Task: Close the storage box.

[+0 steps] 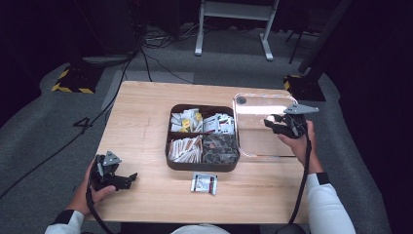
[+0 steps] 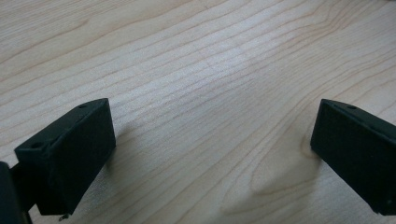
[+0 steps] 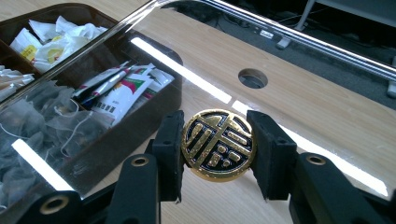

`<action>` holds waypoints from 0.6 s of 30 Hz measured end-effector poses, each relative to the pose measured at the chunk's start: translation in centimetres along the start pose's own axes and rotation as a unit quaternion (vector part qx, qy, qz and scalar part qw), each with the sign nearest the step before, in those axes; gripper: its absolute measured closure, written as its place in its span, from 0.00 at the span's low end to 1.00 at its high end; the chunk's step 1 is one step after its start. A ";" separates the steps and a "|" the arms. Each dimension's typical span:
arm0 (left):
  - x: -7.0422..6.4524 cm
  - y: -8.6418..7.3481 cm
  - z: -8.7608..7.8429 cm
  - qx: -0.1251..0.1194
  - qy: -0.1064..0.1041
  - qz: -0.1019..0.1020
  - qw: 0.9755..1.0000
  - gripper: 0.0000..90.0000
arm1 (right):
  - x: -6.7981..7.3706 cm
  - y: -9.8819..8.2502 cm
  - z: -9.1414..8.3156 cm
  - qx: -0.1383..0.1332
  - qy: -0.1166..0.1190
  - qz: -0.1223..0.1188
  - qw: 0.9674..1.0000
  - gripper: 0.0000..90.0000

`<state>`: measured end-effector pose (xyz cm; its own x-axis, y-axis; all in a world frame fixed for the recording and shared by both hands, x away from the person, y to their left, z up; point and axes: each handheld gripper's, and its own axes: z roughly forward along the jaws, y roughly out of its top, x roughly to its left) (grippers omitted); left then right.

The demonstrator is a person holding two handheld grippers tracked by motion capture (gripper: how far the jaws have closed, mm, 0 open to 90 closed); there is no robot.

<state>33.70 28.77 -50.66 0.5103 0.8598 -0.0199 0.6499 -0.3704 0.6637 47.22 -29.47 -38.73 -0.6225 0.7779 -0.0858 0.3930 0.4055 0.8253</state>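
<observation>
Right gripper view has the right gripper [image 3: 218, 145] with its jaws clenched on the round gold knob [image 3: 218, 144] of the clear lid [image 1: 263, 122] beside the brown box [image 1: 202, 138], while the left gripper [image 2: 210, 154] rests spread wide over bare table [image 2: 210, 70]

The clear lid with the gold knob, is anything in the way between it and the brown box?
Nothing visible is. The right gripper grips the round gold knob of the clear plastic lid, which sits just right of the open dark brown compartment box, edges apparently overlapping.
</observation>
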 end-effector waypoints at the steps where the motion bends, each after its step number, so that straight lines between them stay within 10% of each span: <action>1: 0.0 0.0 0.0 0.000 0.000 0.001 1.000 0.00 | 0.2 0.2 0.1 0.000 0.001 -0.001 1.000 0.66; 18: 0.0 0.0 0.0 0.000 0.000 0.000 1.000 0.00 | 2.6 1.8 2.8 0.009 0.020 -0.011 1.000 0.66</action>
<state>33.70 28.77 -50.66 0.5104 0.8597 -0.0199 0.6499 -0.3705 0.6636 48.20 -25.41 -38.99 -0.6579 0.7488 -0.0804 0.3914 0.4312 0.8130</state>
